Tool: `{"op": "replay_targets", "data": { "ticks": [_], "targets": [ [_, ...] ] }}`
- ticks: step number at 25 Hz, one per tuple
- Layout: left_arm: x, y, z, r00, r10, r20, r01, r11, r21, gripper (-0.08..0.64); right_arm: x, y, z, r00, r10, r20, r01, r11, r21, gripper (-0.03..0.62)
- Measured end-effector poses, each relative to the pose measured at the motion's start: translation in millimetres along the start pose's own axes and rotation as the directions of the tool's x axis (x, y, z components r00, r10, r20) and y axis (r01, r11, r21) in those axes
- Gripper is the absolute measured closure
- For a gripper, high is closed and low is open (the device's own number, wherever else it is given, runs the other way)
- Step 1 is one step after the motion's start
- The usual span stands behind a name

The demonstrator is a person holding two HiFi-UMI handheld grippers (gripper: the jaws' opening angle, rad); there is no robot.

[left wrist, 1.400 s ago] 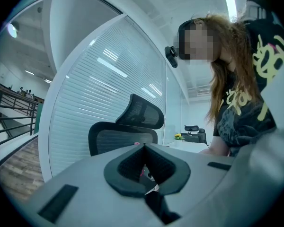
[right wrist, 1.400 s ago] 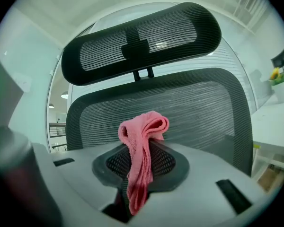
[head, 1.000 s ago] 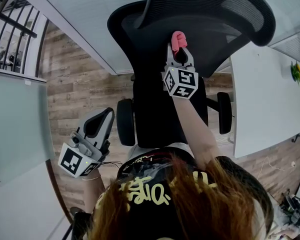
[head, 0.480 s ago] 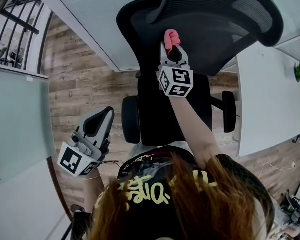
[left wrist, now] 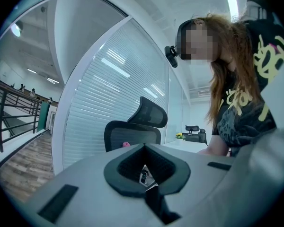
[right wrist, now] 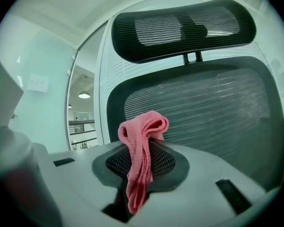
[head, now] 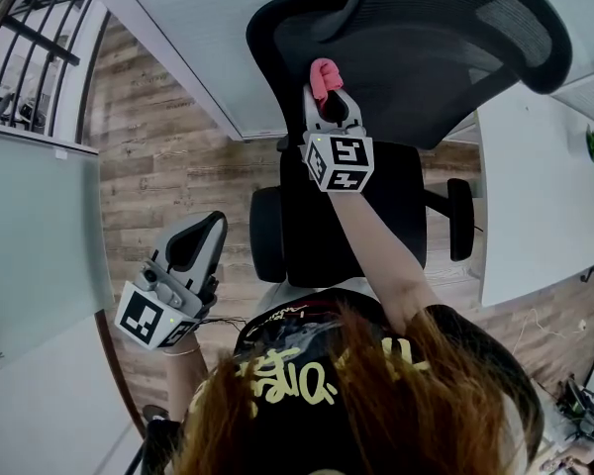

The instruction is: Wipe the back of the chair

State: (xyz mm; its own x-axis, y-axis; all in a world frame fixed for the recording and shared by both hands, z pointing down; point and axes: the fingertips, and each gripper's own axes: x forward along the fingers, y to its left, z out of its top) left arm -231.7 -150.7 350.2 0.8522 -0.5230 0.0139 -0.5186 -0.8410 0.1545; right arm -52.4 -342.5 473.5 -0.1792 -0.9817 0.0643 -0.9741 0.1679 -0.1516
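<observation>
In the head view, the right gripper [head: 326, 95] is raised toward the chair back [head: 277, 67], its jaws pinching a pink cloth [head: 323, 73]. The left gripper [head: 203, 228] hangs low, well apart from the chair.

In the left gripper view, its jaws are pressed together with nothing between them.

In the right gripper view, the mesh lies straight ahead of the cloth and spreads wide to the right. Whether the two touch cannot be told.

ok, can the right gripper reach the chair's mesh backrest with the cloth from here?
Probably yes: the right gripper, shut on the pink cloth, faces the mesh backrest squarely with nothing between them.
</observation>
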Motion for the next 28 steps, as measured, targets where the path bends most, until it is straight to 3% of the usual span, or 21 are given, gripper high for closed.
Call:
{"op": "replay_targets", "data": {
  "ticks": [16, 23, 28],
  "targets": [
    [-13.9, 6.7, -0.6, 1.0, 0.0, 0.0, 0.0, 1.0, -0.005, 0.568, 9.5, 53.6, -18.5, 0.991, 0.121, -0.058, -0.123, 0.992, -0.038, 0.525],
    [-5.7, 0.7, 2.2, 1.0, -0.02, 0.001, 0.02, 1.0, 0.0, 0.568, -10.7, 78.2, -0.8, 0.967, 0.252, -0.038, -0.254, 0.964, -0.075, 0.525],
    [16.1, -12.8, 6.0, 0.997, -0.081, 0.009, 0.081, 0.997, 0.009, 0.568, -39.2, 30.4, 11.7, 0.986, 0.165, -0.016, -0.165, 0.984, -0.067, 0.525]
  ]
}}
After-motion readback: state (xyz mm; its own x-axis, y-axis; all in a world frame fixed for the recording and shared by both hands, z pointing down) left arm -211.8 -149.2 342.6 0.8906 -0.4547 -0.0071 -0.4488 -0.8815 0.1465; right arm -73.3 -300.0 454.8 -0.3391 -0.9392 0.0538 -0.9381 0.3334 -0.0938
